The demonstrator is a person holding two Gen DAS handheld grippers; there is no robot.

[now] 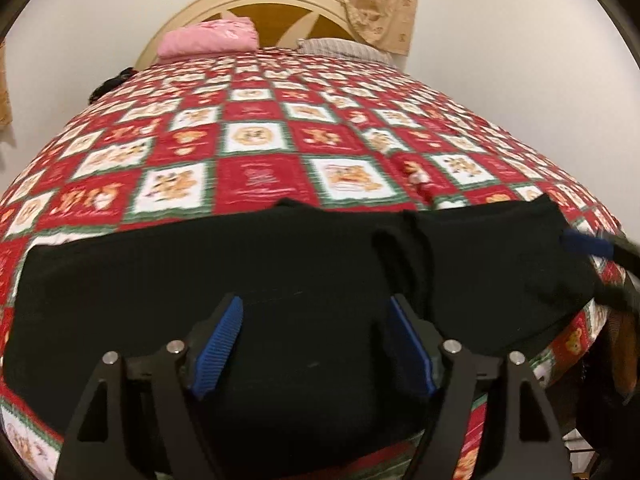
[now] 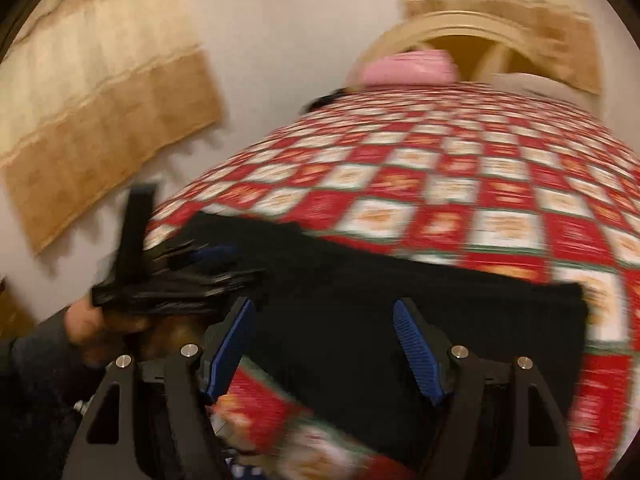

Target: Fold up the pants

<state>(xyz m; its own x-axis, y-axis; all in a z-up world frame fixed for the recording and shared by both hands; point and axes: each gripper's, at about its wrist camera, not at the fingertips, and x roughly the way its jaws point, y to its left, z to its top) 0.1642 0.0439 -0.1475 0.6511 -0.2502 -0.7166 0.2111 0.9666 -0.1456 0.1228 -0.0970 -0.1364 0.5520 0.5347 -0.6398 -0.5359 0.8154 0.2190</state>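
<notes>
Bed [image 1: 256, 178] carries flat black pants [image 1: 280, 264]; both hand-held grippers, left [image 1: 316, 344] and right [image 2: 324, 348], hover released, needing an edge to pinch before folding.

The pants [image 1: 280, 280] under my left gripper [image 1: 316, 344] are matt black cloth, finely ribbed. My gripper's pads [image 1: 218, 348] are ribbed blue, rubber-like; its arms are matt black with bright metal pins. The bed's quilt [image 1: 256, 148] is printed cloth, red and white, slightly sheened. The headboard [image 1: 280, 0] looks like painted and varnished wood.
</notes>
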